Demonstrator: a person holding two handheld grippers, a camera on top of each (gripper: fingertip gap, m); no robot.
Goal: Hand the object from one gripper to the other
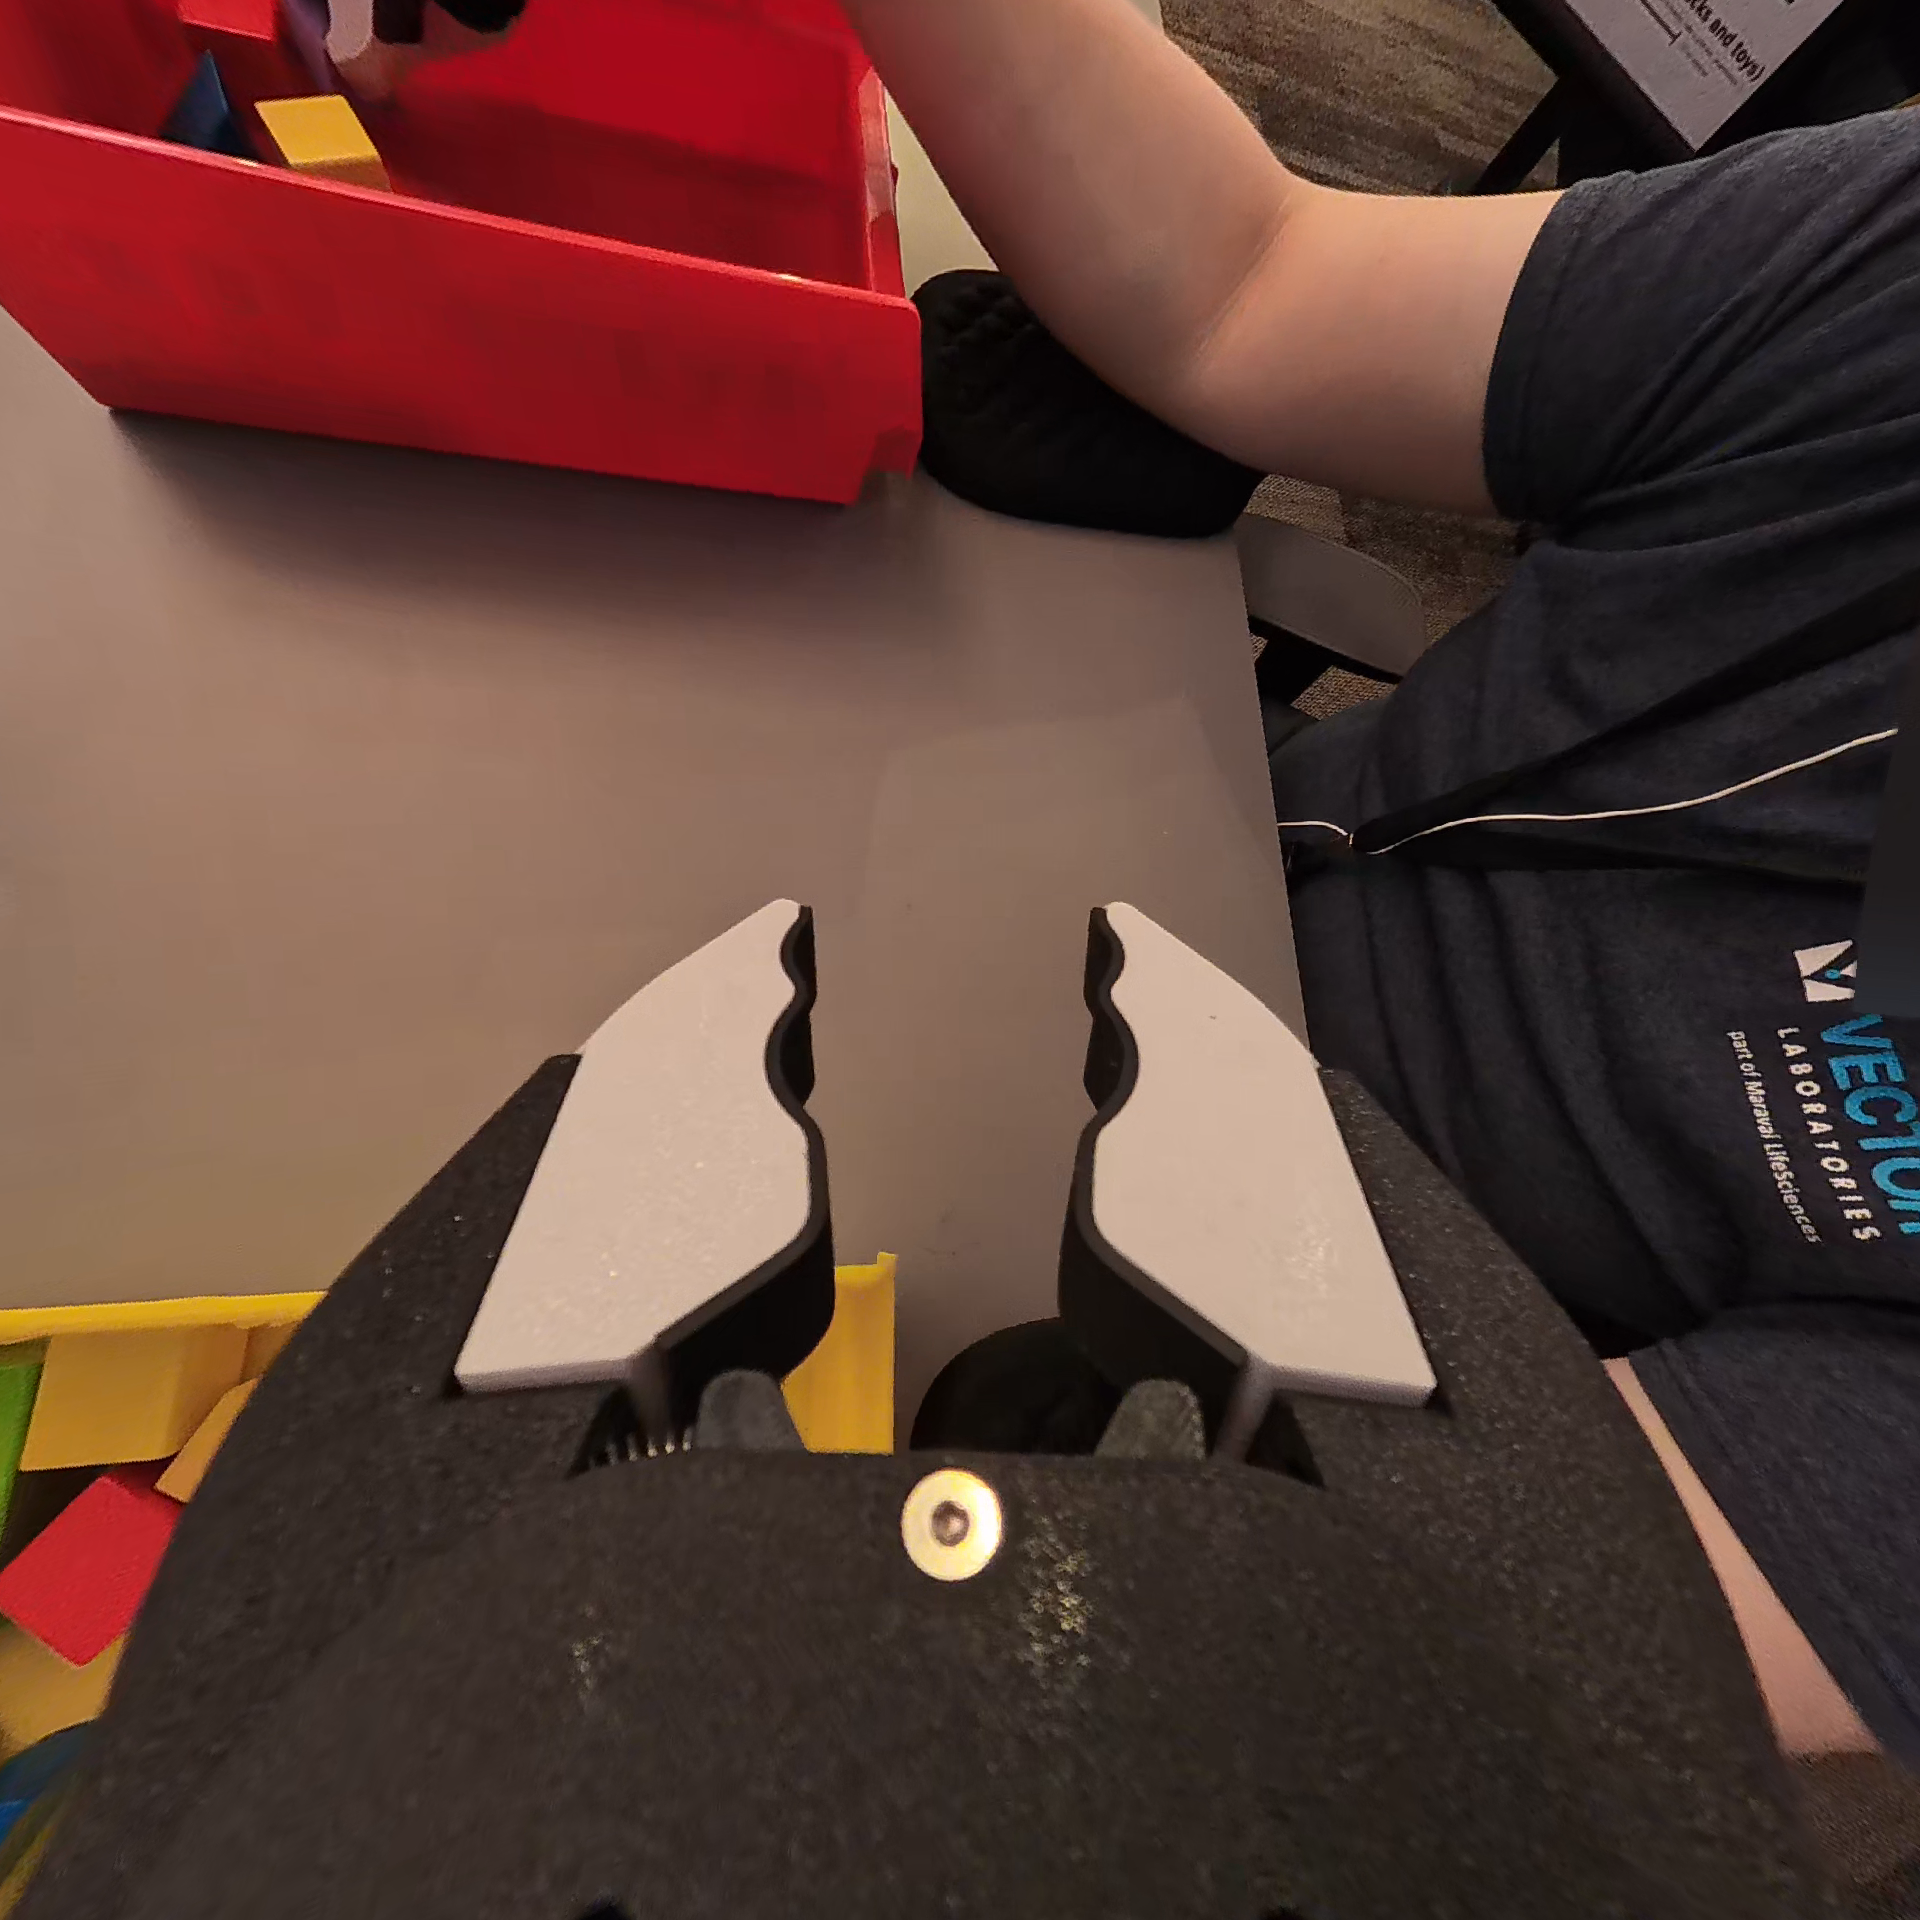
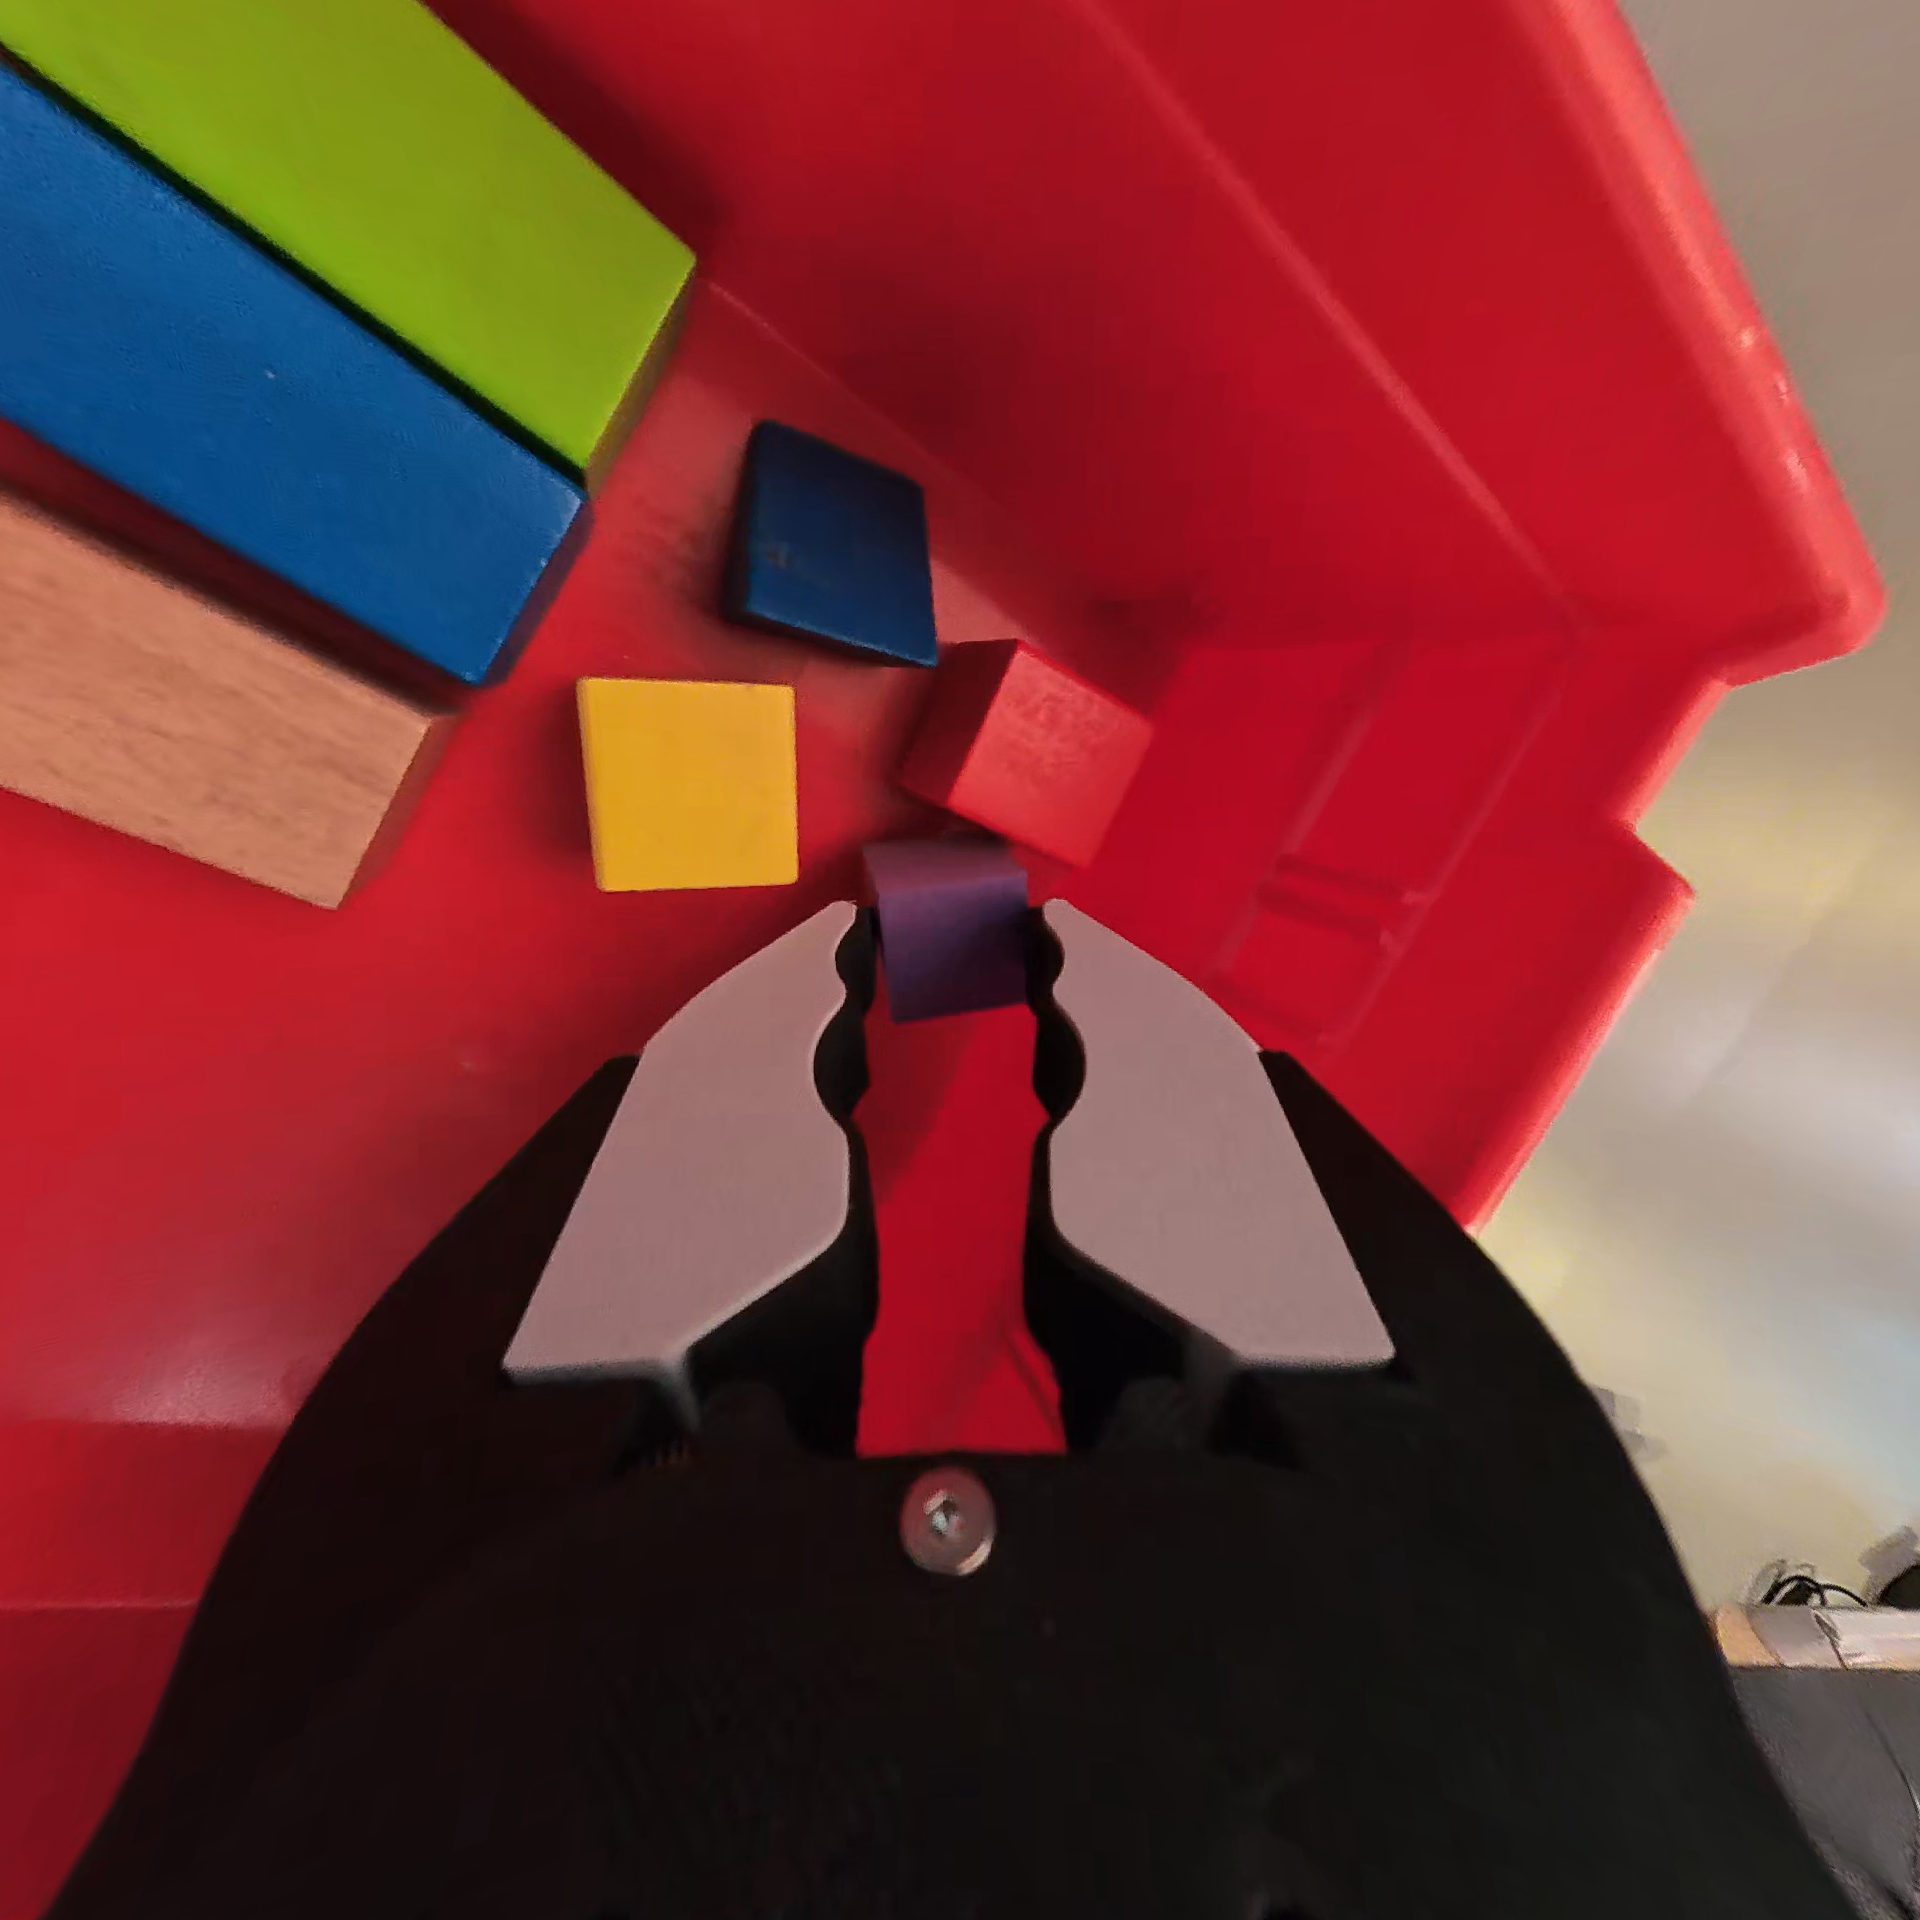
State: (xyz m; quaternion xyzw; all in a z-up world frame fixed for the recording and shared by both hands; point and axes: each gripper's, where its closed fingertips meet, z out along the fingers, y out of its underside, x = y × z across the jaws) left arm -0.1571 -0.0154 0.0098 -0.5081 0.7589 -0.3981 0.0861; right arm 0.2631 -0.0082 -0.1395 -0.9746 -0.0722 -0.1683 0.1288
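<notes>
Purple block (image 2: 951,935) sits pinched at the very tips of the right claw (image 2: 951,920), its two fingers pressed against opposite side faces, with most of the block poking out beyond them toward the floor of the red bin (image 2: 1351,416). It is a small, near-cubic piece with no clear long axis, so the faces left free for a second grip are likely the front one and the top and bottom. Whether it is lifted off the bin floor or resting on it, I cannot tell. Close around it lie a red cube (image 2: 1029,748) just beyond to the right, a yellow square (image 2: 688,784) to the left, a dark blue tile (image 2: 831,545) farther off, and long green (image 2: 364,197), blue (image 2: 260,395) and bare-wood (image 2: 187,707) blocks at the upper left. The left claw (image 1: 951,925) hangs well apart over the grey worktop (image 1: 520,727), fingers spread and holding nothing, beside a yellow bin (image 1: 847,1351). The red cube looks the likeliest thing to get knocked as the block comes up and out over the bin wall.
</notes>
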